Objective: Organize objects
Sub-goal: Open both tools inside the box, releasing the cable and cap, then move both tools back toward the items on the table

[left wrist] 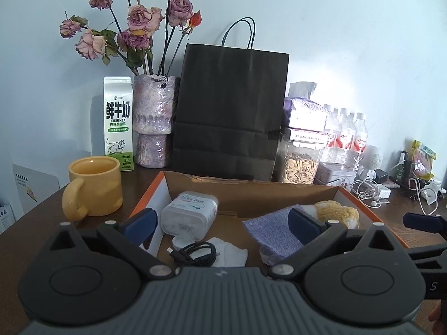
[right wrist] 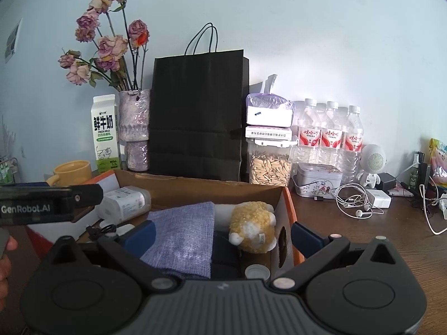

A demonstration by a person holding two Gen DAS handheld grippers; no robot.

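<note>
In the left wrist view the left tool (left wrist: 220, 224) hangs released and empty over the near edge of an open cardboard box (left wrist: 251, 192) on the dark wooden surface (left wrist: 36, 223), its blue fingers spread wide. Inside the box lie a white plastic case (left wrist: 190, 215) at the left, a coiled black cable (left wrist: 195, 252) on a white pad (left wrist: 232, 254) in front of it, a blue cloth (left wrist: 268, 229) at the middle, and a yellow plush toy (left wrist: 335, 210) at the right. A yellow mug (left wrist: 93, 188) stands just left of the box, with a milk carton (left wrist: 117, 122), a vase (left wrist: 155, 120) of dried roses and a black paper bag (left wrist: 229, 109) behind. At the right edge a blue finger of the right tool (left wrist: 421, 222) shows. In the right wrist view the right tool (right wrist: 222, 234) is likewise released, holding nothing, one finger over the cloth (right wrist: 181, 231) and the other outside the box's right wall (right wrist: 290, 209). The toy (right wrist: 252, 226) rests against the cloth's right side, and a small white cap (right wrist: 257, 272) sits in the near corner. Right of the box are a tin (right wrist: 318, 180), water bottles (right wrist: 329, 136) and tangled white earphones (right wrist: 354, 201).
</note>
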